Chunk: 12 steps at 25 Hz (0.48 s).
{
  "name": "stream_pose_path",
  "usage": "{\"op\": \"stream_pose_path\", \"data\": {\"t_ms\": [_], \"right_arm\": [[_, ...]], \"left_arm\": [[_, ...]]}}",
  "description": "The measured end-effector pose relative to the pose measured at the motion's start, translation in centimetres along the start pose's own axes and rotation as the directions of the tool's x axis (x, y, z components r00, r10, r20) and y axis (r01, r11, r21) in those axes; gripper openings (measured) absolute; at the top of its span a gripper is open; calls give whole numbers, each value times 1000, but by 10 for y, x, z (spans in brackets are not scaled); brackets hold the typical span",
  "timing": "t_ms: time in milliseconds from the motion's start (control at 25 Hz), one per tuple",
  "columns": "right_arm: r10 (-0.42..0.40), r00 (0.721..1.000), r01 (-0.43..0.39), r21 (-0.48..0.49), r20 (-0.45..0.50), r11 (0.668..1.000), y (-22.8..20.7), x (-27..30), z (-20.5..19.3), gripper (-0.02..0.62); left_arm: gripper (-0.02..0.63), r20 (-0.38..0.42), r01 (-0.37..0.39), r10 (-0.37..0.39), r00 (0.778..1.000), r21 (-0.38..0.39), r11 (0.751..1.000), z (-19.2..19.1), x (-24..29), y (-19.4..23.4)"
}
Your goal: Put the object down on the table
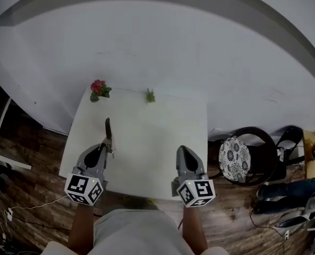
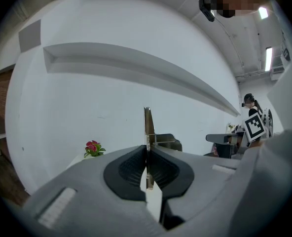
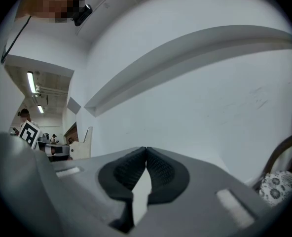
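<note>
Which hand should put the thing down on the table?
Left. The left hand-held gripper is shut on the thin tool above the white table; the right hand-held gripper is shut and empty.

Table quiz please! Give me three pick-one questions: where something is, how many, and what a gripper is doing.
1. Where is the red flower?
A. far left corner of the table
B. near edge
C. floor

2. How many small plants stand on the table?
A. one
B. two
C. four

3. The left gripper is:
A. open
B. shut on a thin blade
C. shut, empty

Answers:
1 A, it sits at the far left corner.
2 B, the flower and a green sprig.
3 B, its jaws pinch the blade.
</note>
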State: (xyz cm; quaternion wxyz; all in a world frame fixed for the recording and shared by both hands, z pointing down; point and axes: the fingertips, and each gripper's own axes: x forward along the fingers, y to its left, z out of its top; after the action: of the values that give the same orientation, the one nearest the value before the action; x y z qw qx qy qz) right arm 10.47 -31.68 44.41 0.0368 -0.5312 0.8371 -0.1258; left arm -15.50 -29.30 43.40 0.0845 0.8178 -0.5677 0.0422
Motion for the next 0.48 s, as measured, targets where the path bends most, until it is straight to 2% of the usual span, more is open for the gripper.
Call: {"op": "stream_pose_path", "data": {"t_ms": [320, 480], "right_arm": [[-32, 999, 32, -14, -4, 999, 27, 13, -7, 3], [-52, 999, 52, -24, 5, 998, 36, 13, -10, 3]], "left_arm": [[9, -7, 40, -41, 999, -31, 999, -10, 1, 32], [9, -24, 66, -66, 998, 0, 998, -19, 3, 41]]}}
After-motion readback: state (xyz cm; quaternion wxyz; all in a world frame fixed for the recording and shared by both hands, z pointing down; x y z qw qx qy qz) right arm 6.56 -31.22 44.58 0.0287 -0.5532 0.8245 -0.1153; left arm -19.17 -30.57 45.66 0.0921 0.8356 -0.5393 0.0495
